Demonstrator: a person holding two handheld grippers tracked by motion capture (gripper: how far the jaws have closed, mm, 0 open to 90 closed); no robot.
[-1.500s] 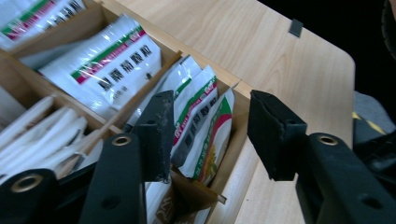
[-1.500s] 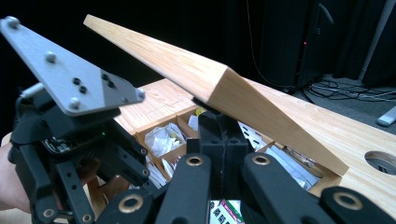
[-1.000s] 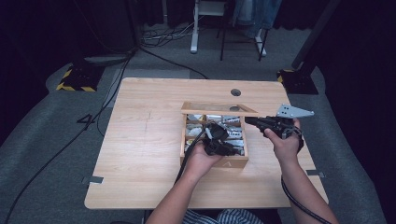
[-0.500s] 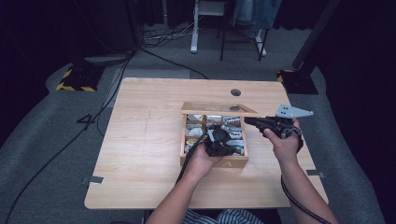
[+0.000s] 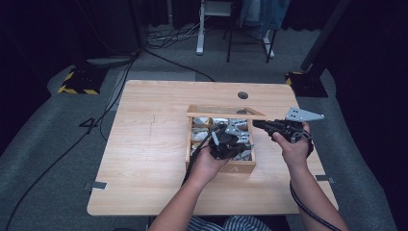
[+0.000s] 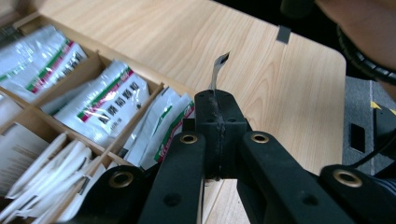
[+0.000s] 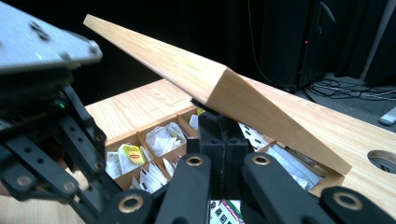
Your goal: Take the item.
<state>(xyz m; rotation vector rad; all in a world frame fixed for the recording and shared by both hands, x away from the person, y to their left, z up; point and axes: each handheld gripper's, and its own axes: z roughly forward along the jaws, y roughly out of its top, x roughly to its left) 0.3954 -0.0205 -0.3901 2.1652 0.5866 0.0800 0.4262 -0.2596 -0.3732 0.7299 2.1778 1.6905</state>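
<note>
The left gripper (image 5: 230, 139) hangs over the near right part of the box (image 5: 219, 167), its jaws pressed together on a thin strip (image 6: 218, 67), seemingly the edge or tag of a sachet, which sticks up just past the tips; the pinch at the very tip suggests a light item being drawn out of a cell. Below and to the left of those jaws lie the sachets (image 6: 107, 109), white with red and green print, packed on edge in the wooden cells. The right gripper (image 5: 264, 125) sits at the box's right rim, jaws closed, with its tips under the lid (image 7: 219, 88), which slopes up and away from them. I judge it props the lid open so the left gripper has room to work inside; whether it clamps the lid or merely bears it, I cannot tell. Beneath its jaws more sachets (image 7: 164, 137) fill the cells. The box stands right of centre on the table (image 5: 144, 144).
</note>
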